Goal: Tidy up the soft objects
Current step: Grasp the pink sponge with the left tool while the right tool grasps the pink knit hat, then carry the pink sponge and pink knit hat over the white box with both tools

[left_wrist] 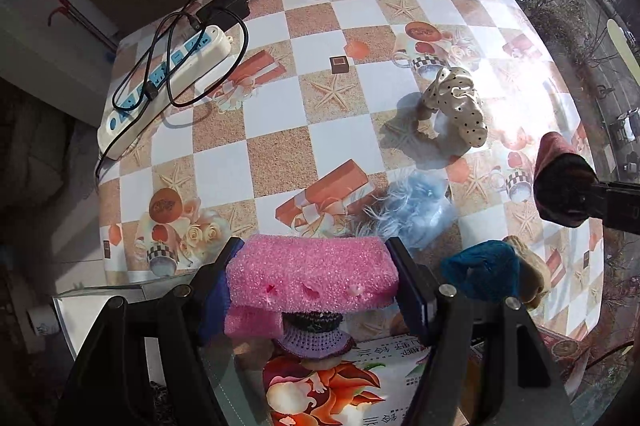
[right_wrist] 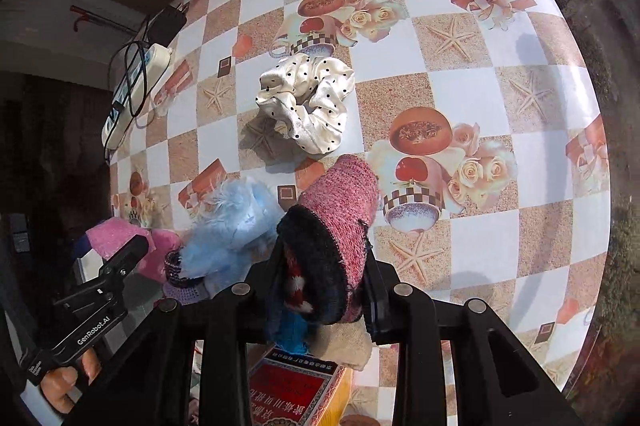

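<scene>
Porous pink sponge block (left_wrist: 312, 272) gripped in left tool (left_wrist: 314, 274), knitted pink sock w/ dark fuzzy cuff (right_wrist: 340, 222) clamped in right tool (right_wrist: 320, 266), both above checked glossy worktop (right_wrist: 460, 97), satin dotted scrunchie (right_wrist: 308, 101) lying flat, fluffy blue puff (right_wrist: 236, 222) nr sponge.

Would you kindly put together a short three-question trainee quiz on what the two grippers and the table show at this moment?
1. True or false: the left gripper is shut on a pink foam sponge.
2. Which item does the right gripper hold? A) cream polka-dot satin scrunchie B) pink knitted piece with dark fuzzy trim C) fluffy light-blue scrunchie
3. Fill in: the white power strip lies near the table's ____ edge in the left wrist view.

Key: 1 true. 2 B. 3 left.
</scene>
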